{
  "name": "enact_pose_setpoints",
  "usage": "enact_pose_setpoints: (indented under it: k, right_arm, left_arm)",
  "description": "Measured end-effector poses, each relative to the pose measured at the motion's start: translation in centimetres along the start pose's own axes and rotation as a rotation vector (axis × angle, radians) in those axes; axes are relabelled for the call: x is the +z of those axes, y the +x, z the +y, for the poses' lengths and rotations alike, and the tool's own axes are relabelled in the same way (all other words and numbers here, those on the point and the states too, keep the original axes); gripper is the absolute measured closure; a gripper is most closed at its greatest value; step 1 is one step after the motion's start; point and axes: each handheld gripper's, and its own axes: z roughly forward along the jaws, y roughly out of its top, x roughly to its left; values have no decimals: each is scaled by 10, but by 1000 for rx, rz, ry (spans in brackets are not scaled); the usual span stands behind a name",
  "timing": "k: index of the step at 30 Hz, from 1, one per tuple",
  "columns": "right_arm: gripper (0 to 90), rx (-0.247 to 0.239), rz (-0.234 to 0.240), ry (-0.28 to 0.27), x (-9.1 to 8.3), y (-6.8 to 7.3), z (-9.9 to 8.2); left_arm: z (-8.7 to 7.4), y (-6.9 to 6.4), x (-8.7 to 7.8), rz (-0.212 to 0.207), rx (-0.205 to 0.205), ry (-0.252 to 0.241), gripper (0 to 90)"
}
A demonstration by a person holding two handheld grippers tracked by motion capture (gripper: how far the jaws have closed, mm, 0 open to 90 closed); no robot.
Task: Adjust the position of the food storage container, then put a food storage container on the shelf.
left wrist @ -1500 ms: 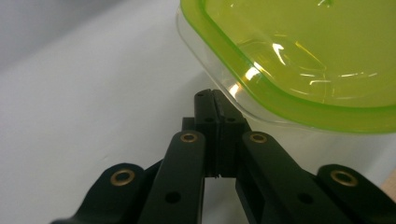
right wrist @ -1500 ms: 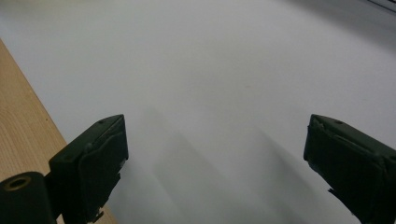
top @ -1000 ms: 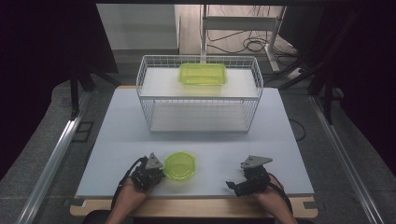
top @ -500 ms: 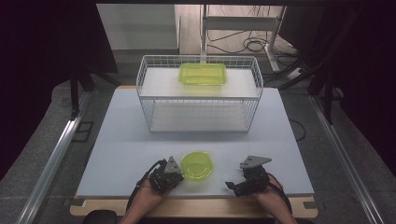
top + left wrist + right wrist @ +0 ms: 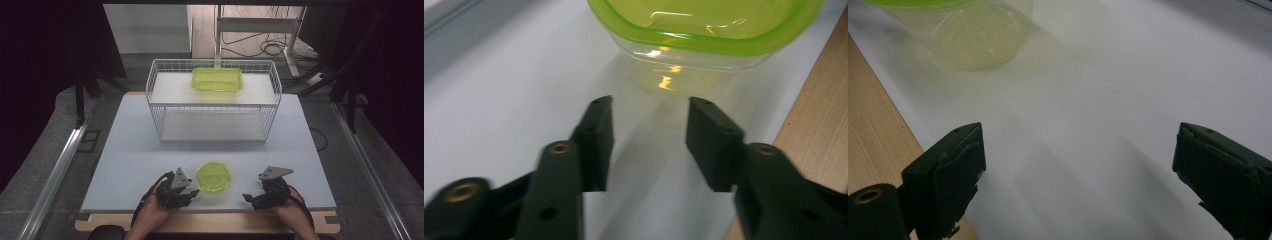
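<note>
A round clear container with a green lid [image 5: 214, 176] stands near the table's front edge, between my two hands. My left gripper [image 5: 195, 187] sits just left of it. Its jaws have just been opening and stand open, with nothing between them. In the left gripper view the container [image 5: 704, 30] is a short way beyond my left gripper [image 5: 651, 107], apart from the pads. My right gripper [image 5: 248, 198] rests at the front right, open and holding nothing. In the right gripper view the container [image 5: 978, 40] is at the upper left, far from my right gripper [image 5: 1080, 145].
A white wire basket rack [image 5: 212, 100] stands at the back of the white table [image 5: 135, 150], with a rectangular green-lidded box [image 5: 217, 80] on its upper shelf. The table's wooden front edge [image 5: 819, 125] runs close beside the left gripper.
My left gripper slid right along the front edge with the round container, then its jaws parted and let the container go. The right gripper kept still.
</note>
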Motion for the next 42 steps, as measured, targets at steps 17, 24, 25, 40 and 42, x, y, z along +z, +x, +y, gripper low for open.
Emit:
enact_pose_setpoints:
  k: [17,24,25,40,42]
  right_arm:
    - [71,-5,16,-8,2,2,-1]
    - [69,5,34,-35,1,2,0]
    - [69,11,37,-41,1,2,0]
    - [36,37,65,-54,0,2,8]
    - [28,41,75,-60,0,4,12]
  left_arm:
    - [-26,1,-32,36,-40,-18,137]
    - [-31,8,-30,-1,-89,-27,81]
    - [-32,8,-29,2,-85,-26,72]
    - [-39,15,-28,44,-82,-74,29]
    - [-39,15,-28,46,-82,-72,29]
